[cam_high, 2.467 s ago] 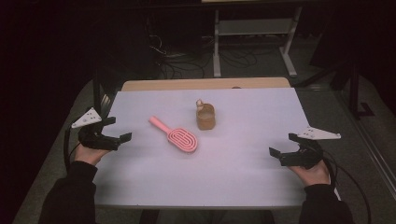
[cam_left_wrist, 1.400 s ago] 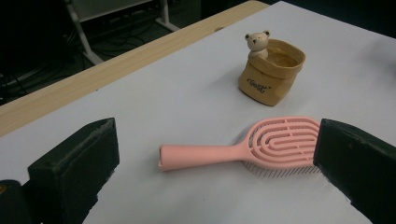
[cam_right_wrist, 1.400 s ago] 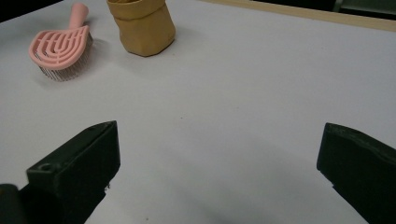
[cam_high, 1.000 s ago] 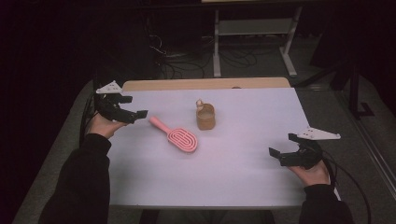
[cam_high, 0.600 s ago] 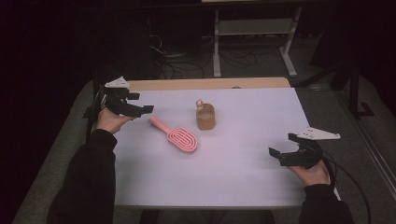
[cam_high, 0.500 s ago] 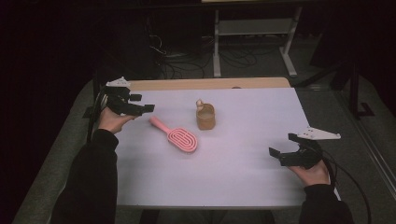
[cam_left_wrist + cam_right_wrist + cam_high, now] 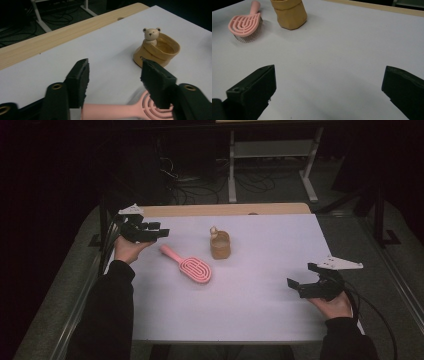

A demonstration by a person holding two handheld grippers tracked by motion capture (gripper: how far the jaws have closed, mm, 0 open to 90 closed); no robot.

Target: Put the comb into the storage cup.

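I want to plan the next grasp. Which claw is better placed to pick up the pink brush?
Probably the left claw: it is open just beside the pink brush handle. The right claw rests open far away at the table's near right.

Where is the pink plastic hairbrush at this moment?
In the high view the pink plastic hairbrush lies flat on the white table, left of centre, beside the tan wooden bear cup, its handle pointing toward the left gripper.

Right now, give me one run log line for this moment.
left gripper: open, above pink brush handle | right gripper: open, over bare table | wooden bear cup: upright, untouched
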